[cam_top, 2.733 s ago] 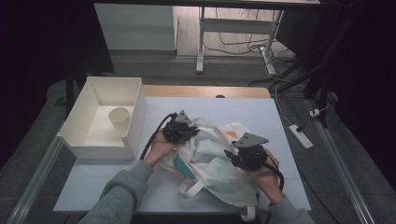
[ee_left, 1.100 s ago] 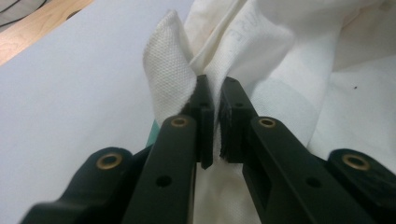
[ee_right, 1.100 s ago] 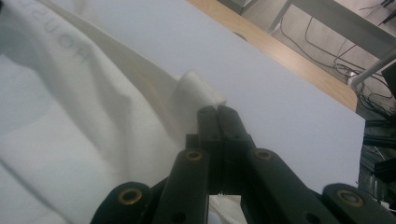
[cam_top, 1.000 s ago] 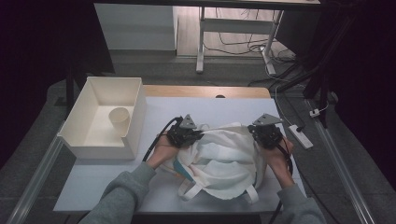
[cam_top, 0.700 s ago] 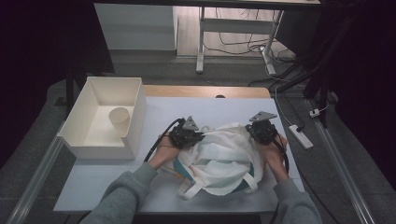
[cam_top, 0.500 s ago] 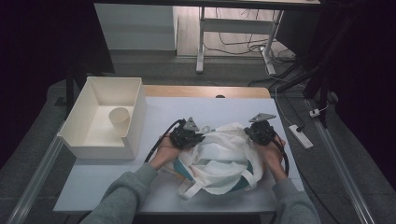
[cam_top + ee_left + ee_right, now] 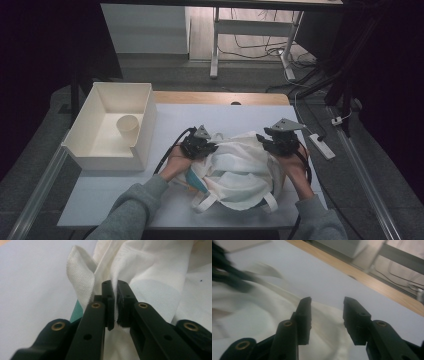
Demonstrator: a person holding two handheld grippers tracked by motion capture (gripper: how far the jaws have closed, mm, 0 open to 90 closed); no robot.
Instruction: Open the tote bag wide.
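dark floor and cable clutter take up the top of the frame, and below them my pale desk (image 7: 240,117) runs across the middle. a cream bin (image 7: 145,131) sits at the left of the frame with a paper cup (image 7: 127,128) standing inside it, well apart from the work.

the white cloth bag (image 7: 240,172) lies bunched at lower centre of the high view, its handle loops (image 7: 205,201) spilling toward the bottom edge and a teal patch showing at its lower left. my left claw (image 7: 207,148) is at the bag's upper left corner; in the left gripper view the left claw (image 7: 115,303) is pinched tight on a fold of the fabric, the cloth squeezed between the pads and rising out above them. my right claw (image 7: 272,144) hovers at the bag's upper right edge. in the right gripper view the right claw (image 7: 327,315) stands wide, nothing between the pads, with the cream cloth just under and behind them and bare desk beyond.

i judge the step in hand to be taking a second hold: one corner is secured, the other is not yet gripped. next i should lower the right claw until the bag's rim sits between the pads, catch a single layer if i can, then close. the view there is blurred, so i cannot tell how many layers lie beneath. after that, drawing the two claws apart should spread the bag flat or open its mouth.
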